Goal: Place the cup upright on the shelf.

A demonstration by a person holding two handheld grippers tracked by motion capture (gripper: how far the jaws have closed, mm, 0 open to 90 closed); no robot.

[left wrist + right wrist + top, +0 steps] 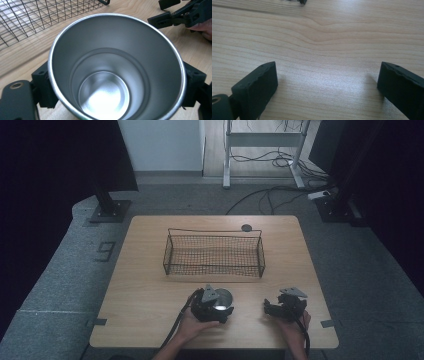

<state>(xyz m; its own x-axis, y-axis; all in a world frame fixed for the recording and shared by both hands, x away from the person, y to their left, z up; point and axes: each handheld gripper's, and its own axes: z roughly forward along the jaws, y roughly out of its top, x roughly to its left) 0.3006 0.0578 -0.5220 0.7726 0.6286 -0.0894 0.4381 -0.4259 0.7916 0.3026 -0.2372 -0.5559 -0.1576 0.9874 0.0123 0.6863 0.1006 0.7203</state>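
Wooden table (150, 285), left gripper (212, 307) hiding cup (224, 296)

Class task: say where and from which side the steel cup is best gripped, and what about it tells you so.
Grip the cup across its round wall just below the rim, coming from the near side. It stands upright and open-topped, and the left gripper already has a jaw on each side of it there.

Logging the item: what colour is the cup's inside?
Plain silvery metal, no pattern; the cup shows best in the left gripper view.

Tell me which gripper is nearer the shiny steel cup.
Left. The left gripper has its jaws on either side of the shiny steel cup; the right gripper rests open to its right, apart.
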